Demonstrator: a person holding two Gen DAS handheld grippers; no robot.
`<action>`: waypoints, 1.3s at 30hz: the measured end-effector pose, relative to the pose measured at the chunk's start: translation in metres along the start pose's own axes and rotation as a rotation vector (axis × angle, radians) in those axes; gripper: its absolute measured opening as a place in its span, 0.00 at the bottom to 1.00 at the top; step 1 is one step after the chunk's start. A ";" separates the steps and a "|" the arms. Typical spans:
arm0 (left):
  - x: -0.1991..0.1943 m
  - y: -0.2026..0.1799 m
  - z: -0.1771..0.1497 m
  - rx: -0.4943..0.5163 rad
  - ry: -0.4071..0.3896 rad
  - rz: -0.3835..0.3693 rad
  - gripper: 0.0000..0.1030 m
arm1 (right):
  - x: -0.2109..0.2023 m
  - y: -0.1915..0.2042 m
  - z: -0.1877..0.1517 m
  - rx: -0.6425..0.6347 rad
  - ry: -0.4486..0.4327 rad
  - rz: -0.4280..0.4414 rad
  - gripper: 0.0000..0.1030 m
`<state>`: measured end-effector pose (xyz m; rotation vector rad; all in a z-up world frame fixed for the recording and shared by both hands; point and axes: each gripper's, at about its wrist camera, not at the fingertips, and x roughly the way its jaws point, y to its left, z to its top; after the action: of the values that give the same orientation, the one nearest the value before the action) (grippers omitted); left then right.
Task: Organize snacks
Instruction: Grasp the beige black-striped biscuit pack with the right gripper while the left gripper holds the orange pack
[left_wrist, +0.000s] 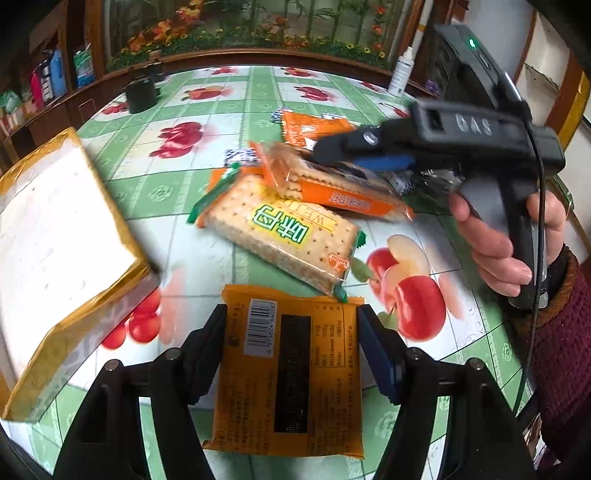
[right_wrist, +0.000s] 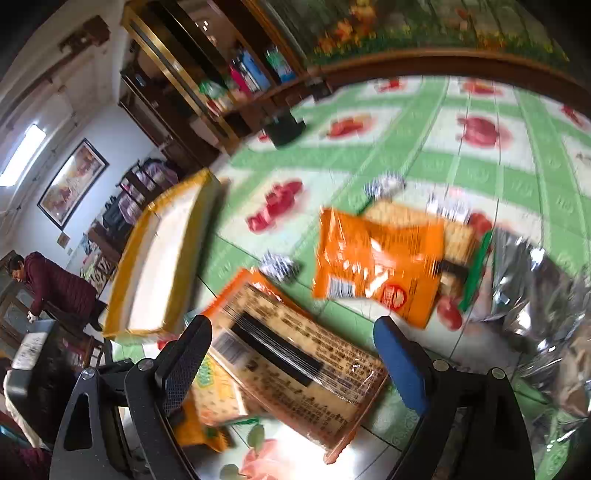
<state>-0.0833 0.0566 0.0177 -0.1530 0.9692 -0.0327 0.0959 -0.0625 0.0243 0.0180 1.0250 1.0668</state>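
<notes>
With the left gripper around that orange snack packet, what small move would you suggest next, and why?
Probably carry it toward the yellow-rimmed cardboard box. The left gripper has its fingers against both side edges of the orange snack packet with the barcode, so it appears gripped, and the box sits open just left of it. The right gripper is busy over the cracker pile.

The left gripper (left_wrist: 291, 332) is clamped around a flat packet, while the right gripper (right_wrist: 291, 354), gripped by a hand (left_wrist: 506, 240), gapes wide.
</notes>
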 end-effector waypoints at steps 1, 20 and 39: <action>-0.002 0.001 -0.002 -0.002 -0.005 0.002 0.66 | 0.002 -0.001 -0.002 -0.004 0.023 0.018 0.89; -0.055 0.036 -0.014 -0.119 -0.167 -0.036 0.66 | -0.019 0.037 -0.024 -0.175 0.092 0.063 0.16; -0.069 0.054 -0.021 -0.169 -0.205 -0.024 0.67 | -0.008 0.071 -0.045 -0.304 0.099 -0.145 0.76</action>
<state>-0.1415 0.1138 0.0546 -0.3173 0.7647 0.0420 0.0132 -0.0502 0.0374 -0.3536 0.9282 1.0889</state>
